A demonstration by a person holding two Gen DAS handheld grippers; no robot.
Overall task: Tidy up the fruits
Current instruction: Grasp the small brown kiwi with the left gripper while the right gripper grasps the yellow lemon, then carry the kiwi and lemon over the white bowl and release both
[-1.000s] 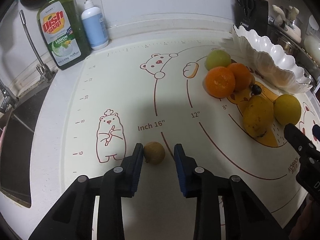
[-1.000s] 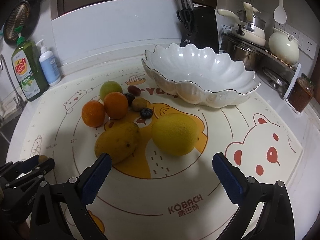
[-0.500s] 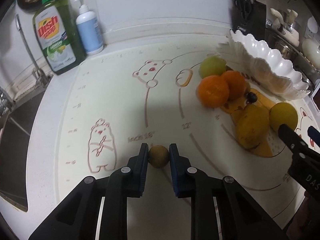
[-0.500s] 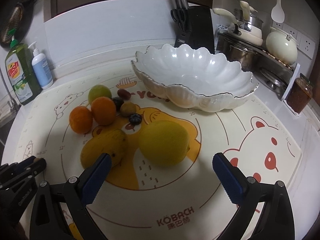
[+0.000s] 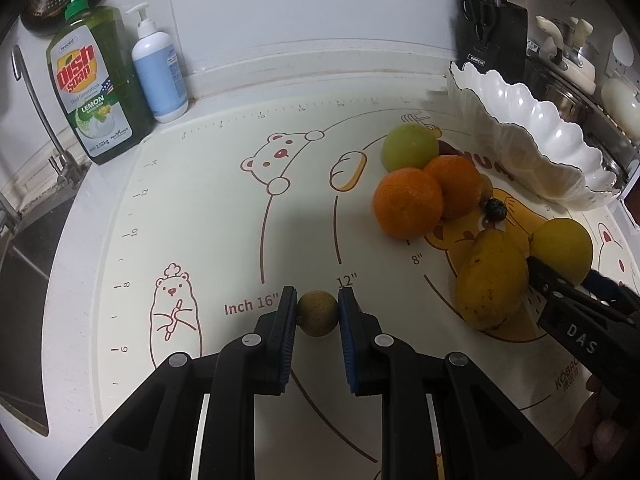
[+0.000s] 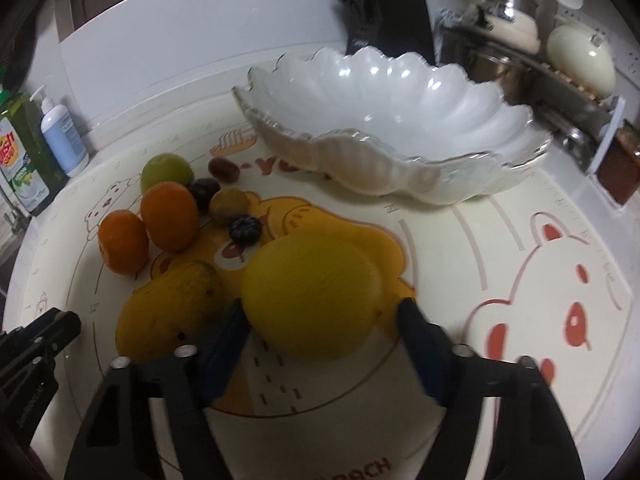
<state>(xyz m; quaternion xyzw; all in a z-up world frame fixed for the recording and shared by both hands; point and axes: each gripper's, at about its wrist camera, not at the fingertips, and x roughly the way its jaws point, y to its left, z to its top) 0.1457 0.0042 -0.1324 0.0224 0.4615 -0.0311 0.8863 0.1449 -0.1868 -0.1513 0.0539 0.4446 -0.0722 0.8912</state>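
Note:
My left gripper is shut on a small brown round fruit at the mat's near left. My right gripper is open, its jaws on either side of a big yellow citrus, close to it; the frame is blurred. A yellow mango lies just left of the citrus. Two oranges, a green fruit, a blueberry and small dark fruits lie behind. The white scalloped bowl stands empty at the back. The citrus and right gripper also show in the left wrist view.
A dish soap bottle and a pump bottle stand at the back left by the sink. A knife block and pots stand behind the bowl. A printed baking mat covers the counter.
My left gripper closed onto the small brown fruit. My right gripper moved forward and narrowed around the yellow citrus.

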